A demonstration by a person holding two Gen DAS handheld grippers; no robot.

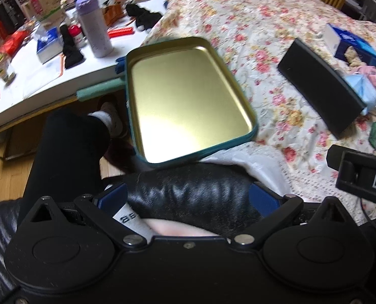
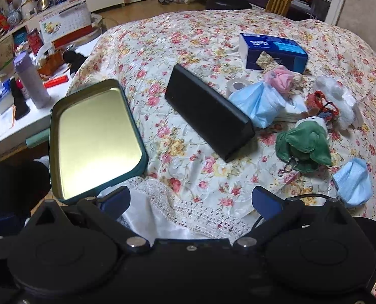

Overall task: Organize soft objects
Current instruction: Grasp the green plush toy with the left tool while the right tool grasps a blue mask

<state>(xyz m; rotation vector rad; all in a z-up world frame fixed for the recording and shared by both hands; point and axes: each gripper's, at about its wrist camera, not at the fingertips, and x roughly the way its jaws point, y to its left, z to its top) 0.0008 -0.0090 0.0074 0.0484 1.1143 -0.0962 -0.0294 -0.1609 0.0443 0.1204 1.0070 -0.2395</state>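
Right wrist view: right gripper [image 2: 190, 200] wide — green plush [image 2: 304, 149] ahead-right, apparently untouched.

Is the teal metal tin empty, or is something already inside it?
Empty. The teal metal tin shows only its bare gold bottom in both views; nothing lies inside.

Soft, even indoor light fills both views, moderately bright, with weak shadows. Ahead of the jaws, the open gold-lined metal tin with teal walls [image 1: 188, 96] [image 2: 94, 136] throws a broad warm glare off its floor. Slight motion blur softens the left wrist view. Fisheye distortion bends the white bench [image 1: 36, 81] and floral bedspread [image 2: 188, 50] at the edges.
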